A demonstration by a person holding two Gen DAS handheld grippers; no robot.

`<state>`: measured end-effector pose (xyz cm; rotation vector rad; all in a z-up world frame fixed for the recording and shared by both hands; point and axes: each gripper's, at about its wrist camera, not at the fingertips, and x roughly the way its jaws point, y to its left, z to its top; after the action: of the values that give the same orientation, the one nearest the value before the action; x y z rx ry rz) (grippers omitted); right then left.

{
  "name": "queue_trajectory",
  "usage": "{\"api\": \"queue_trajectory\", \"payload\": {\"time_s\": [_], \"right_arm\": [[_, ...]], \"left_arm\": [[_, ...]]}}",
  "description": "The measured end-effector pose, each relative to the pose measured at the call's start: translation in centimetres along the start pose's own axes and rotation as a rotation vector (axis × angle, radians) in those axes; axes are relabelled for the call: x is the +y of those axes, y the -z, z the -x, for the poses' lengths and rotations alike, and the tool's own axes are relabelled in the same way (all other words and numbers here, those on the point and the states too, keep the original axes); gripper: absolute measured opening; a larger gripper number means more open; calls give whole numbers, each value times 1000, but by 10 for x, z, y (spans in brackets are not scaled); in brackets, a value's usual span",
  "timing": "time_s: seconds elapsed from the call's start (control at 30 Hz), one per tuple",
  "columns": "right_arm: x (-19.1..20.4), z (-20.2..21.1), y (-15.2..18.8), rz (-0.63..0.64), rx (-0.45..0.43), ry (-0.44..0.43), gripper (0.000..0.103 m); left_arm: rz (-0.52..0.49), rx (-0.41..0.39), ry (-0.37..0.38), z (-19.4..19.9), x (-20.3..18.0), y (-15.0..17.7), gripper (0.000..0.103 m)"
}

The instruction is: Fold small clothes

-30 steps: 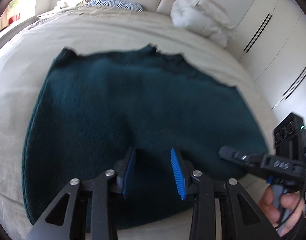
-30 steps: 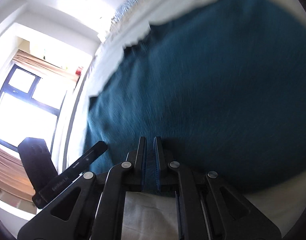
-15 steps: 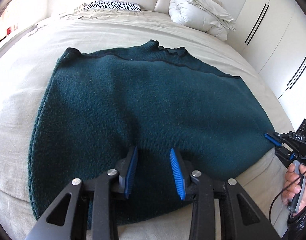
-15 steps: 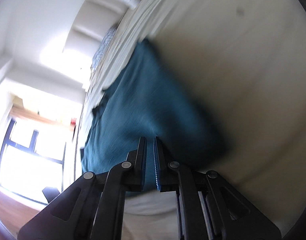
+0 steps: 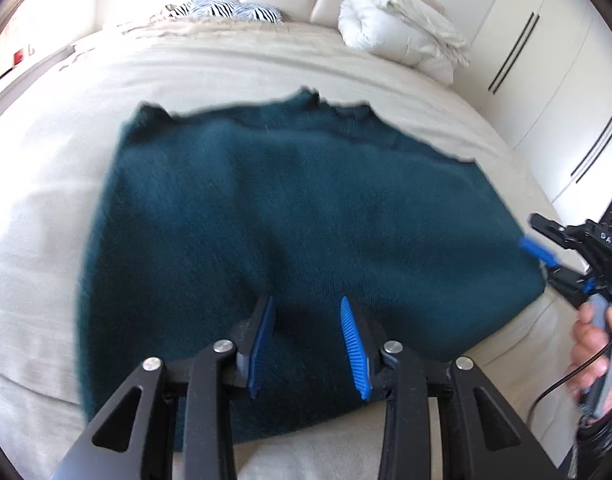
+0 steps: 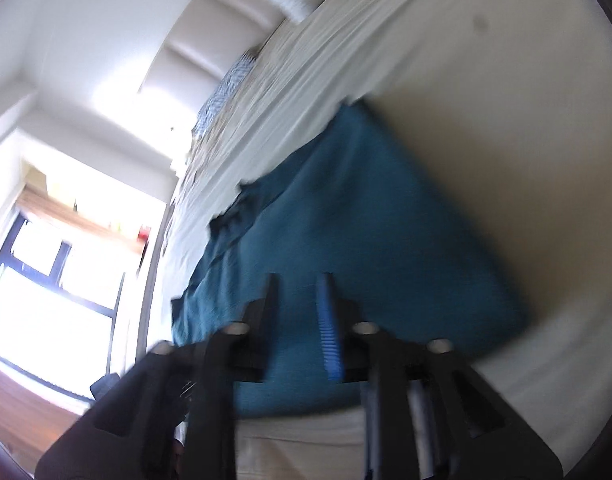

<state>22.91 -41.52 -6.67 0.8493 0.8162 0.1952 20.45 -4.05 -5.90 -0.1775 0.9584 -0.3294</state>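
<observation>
Both of your tongs sit over the dark teal sweater (image 5: pixel 298 220), which lies spread flat on the beige bed (image 5: pixel 46 208), its neckline toward the headboard and its near hem by you. Your left tongs (image 5: pixel 308 344) hover above the middle of the near hem with the blue pads partly apart and only the knit showing in the gap between them; nothing is pinched, and whether the tips touch the cloth you cannot tell from this view. Your right tongs (image 5: pixel 544 266) are at the sweater's near right corner, held by your right hand (image 5: pixel 596 356); their jaws have just been opening and now stand parted with no cloth gripped, the blue pad sitting just off the sweater's edge. In the blurred right wrist view those same tongs (image 6: pixel 298 320) show a clear gap over the teal corner (image 6: pixel 346 232). At the head of the bed lie 2 things, well apart from the sweater: a zebra-print pillow (image 5: pixel 226 10) and a rolled white duvet (image 5: pixel 402 24). White wardrobe doors (image 5: pixel 546 60) line the right side.
</observation>
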Motion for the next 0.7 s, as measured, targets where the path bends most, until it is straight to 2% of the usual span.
{"api": "queue_trajectory", "payload": {"time_s": [0.07, 0.1, 0.23, 0.37, 0.4, 0.47, 0.7], "right_arm": [[24, -24, -1, 35, 20, -37, 62], [35, -35, -1, 53, 31, -52, 62], [66, -92, -4, 90, 124, -107, 62], [65, -123, -6, 63, 171, -107, 62], [60, -125, -7, 59, 172, -97, 62], [50, -123, -13, 57, 155, -93, 61], [7, -88, -28, -35, 64, -81, 61]], "left_arm": [[-9, -40, -11, 10, 5, -15, 43], [-10, -58, -24, 12, 9, -26, 47], [-13, -76, -91, -2, 34, -67, 48], [47, -13, -133, -36, 72, -84, 48], [74, -1, -121, -41, 83, -81, 47], [113, -33, -55, -37, 98, -74, 46], [184, -98, -18, -11, 111, -58, 47]]}}
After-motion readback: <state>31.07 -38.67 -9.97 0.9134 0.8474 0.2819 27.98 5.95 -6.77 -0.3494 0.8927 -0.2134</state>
